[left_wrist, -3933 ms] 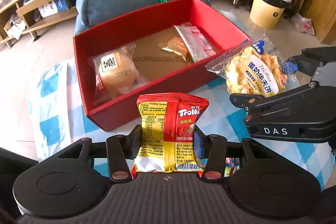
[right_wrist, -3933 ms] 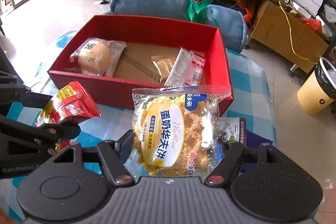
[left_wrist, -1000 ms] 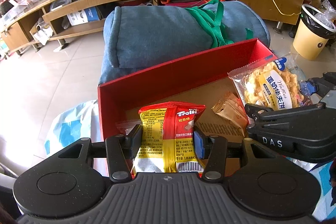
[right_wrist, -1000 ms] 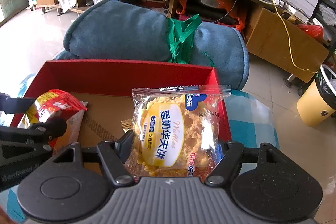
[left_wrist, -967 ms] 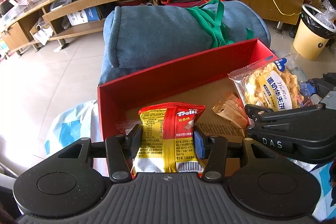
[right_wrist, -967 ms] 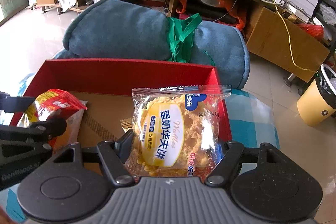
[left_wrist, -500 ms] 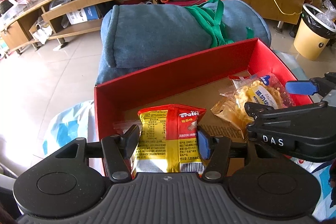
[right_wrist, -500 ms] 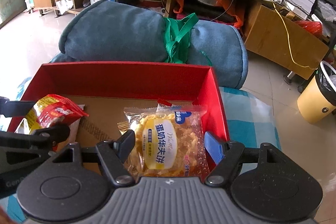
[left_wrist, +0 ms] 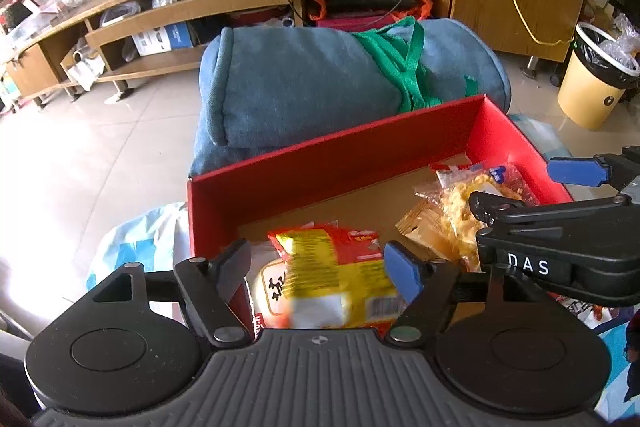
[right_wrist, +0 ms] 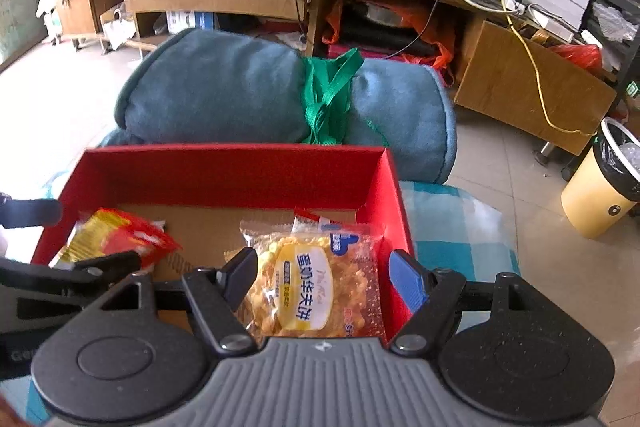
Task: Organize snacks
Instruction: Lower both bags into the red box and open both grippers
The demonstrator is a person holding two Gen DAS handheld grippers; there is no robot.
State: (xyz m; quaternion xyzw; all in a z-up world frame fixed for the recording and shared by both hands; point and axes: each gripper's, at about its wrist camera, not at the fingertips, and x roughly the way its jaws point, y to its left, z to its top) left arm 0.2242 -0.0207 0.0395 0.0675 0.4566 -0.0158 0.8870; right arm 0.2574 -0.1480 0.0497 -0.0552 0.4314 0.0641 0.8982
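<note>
Behind the red box [left_wrist: 340, 163] lies a blue bedroll [left_wrist: 320, 87], with a wooden TV bench further back. Left view: the left gripper [left_wrist: 320, 263] stands wide over the box's near left corner; the blurred red-and-yellow packet [left_wrist: 336, 271] sits between its fingers, free of them, over a bun [left_wrist: 272, 291].

Right view: the right gripper [right_wrist: 324, 273] is also spread wide; the waffle pack [right_wrist: 312, 283] lies in the box [right_wrist: 240, 167] by its right wall.
</note>
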